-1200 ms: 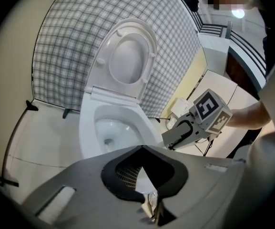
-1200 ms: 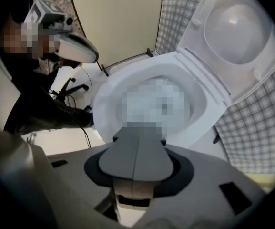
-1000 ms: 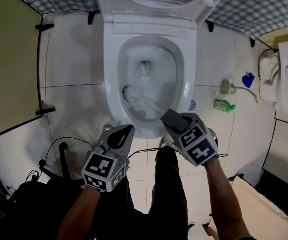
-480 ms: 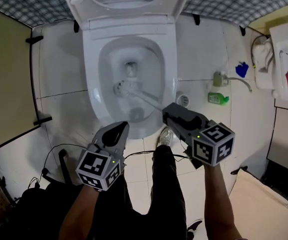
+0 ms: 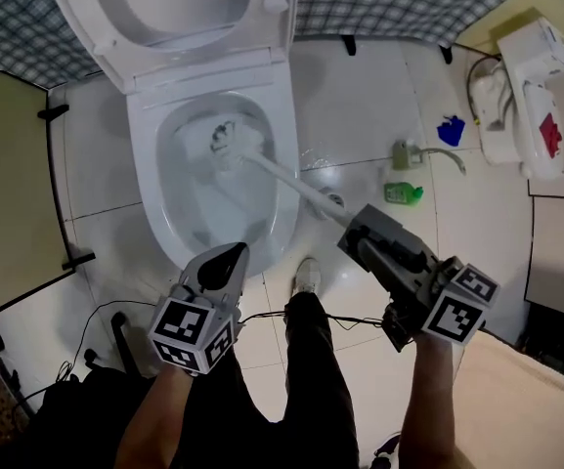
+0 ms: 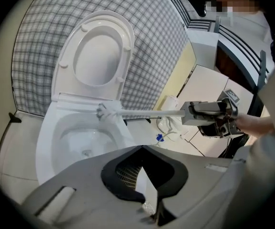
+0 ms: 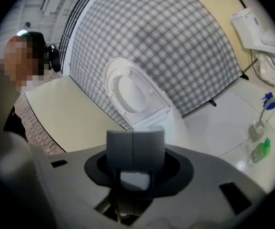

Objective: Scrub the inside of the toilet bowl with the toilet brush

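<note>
The white toilet bowl (image 5: 147,198) stands at the upper left with its lid (image 5: 164,8) raised. The toilet brush's bristle head (image 5: 228,140) hangs over the back part of the bowl, above the rim. Its long white handle (image 5: 291,186) slants down to the right into my right gripper (image 5: 358,234), which is shut on the handle's end. In the left gripper view the brush (image 6: 106,111) runs level across to the right gripper (image 6: 208,116). My left gripper (image 5: 228,255) hovers by the bowl's front rim, its jaws together with nothing between them.
A green bottle (image 5: 402,194), a blue item (image 5: 451,130) and a white wall unit (image 5: 521,86) sit at the right. A beige partition (image 5: 8,184) bounds the left. A black cable (image 5: 115,311) and the person's shoe (image 5: 306,277) lie on the white tiles in front.
The right gripper has risen and swung to the right, rolling over. The brush head has come up from low in the bowl to above its back part. The left gripper has shifted a little.
</note>
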Demonstrator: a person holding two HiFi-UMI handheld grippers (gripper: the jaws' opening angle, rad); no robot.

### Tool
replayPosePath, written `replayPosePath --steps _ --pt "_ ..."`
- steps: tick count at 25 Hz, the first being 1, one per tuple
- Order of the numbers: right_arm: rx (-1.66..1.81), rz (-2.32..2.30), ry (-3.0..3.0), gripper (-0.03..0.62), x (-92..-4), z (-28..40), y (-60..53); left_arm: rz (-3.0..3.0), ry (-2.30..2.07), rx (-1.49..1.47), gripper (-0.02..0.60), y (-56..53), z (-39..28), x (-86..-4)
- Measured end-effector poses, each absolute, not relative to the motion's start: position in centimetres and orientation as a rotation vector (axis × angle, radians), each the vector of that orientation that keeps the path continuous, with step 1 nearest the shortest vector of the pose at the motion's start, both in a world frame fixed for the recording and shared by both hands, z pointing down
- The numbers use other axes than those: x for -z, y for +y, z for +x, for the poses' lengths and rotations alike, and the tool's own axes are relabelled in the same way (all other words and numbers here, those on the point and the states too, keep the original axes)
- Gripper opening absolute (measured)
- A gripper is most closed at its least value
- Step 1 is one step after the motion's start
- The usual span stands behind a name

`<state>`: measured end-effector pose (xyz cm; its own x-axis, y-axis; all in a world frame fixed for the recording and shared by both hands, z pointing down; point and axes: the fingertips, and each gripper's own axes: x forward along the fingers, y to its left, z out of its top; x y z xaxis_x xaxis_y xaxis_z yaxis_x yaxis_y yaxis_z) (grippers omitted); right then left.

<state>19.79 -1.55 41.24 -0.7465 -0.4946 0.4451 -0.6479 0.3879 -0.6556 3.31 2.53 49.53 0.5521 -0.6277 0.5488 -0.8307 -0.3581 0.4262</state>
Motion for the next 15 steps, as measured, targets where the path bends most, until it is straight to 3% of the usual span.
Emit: replayPosePath --steps 9,15 --pt "-1.199 1.324 -2.392 0.173 -40.4 31.3 -0.7 2.148 -1.068 -0.412 0.008 2.7 11.7 -49.7" --pt "-0.951 1.325 -2.112 0.173 -47.8 35.5 1.1 2.13 -1.032 -0.462 0.008 4.0 14.5 -51.2"
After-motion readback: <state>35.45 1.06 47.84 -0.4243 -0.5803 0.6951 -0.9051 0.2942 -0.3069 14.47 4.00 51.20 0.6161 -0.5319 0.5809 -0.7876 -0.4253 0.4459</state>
